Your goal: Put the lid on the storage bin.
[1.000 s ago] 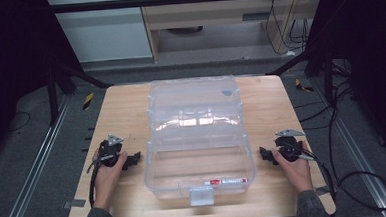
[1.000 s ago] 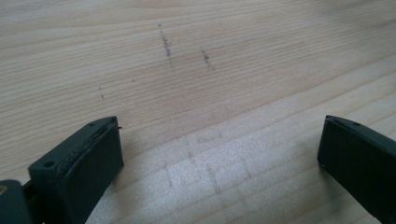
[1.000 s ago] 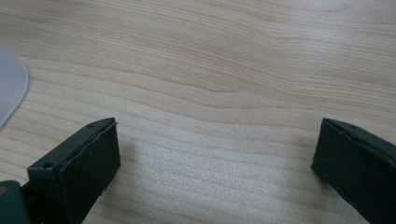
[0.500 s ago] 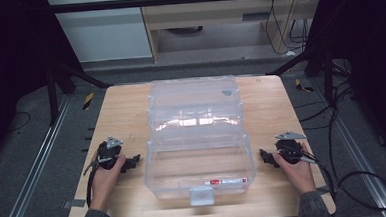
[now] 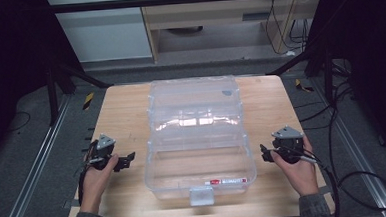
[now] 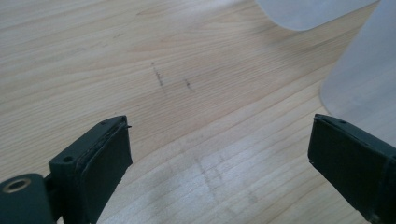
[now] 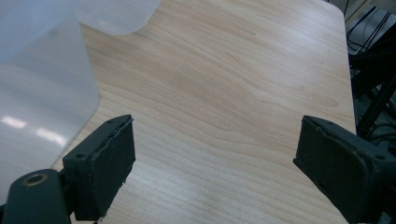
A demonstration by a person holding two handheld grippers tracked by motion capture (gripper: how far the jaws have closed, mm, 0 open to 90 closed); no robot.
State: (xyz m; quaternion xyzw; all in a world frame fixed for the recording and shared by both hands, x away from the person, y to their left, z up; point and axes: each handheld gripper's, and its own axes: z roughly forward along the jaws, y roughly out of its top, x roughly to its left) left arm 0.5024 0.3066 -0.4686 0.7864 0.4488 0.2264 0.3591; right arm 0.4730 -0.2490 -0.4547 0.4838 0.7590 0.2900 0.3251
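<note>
While we look down from the high view, we find a clear plastic organizer box point(image 5: 197, 138) sitting in the middle of the wooden table point(image 5: 126, 112), its long axis running from the near edge to the far edge. We can make out stepped tiers along it, a pale latch point(image 5: 201, 194) on its near wall, and a red and white label point(image 5: 226, 180) just right of that latch.

On the left we have the left gripper point(image 5: 125, 160), held in the person's left hand point(image 5: 97, 176), just beside the box's near left wall and apart from it. From the left gripper view we see its two black jaws standing wide, with bare wood grain between them and nothing held; the box's translucent edge shows at the far right of that view.

On the right we have the right gripper point(image 5: 264, 155) in the right hand point(image 5: 299, 168), likewise just beside the near right wall of the box without touching it. Its jaws have just been closing a little, yet from the right gripper view we see them spread well apart over bare tabletop, with nothing between the pads. The box's clear wall shows at the left of that view.

Cables point(image 5: 355, 190) trail off the table's right side onto the dark floor.
</note>
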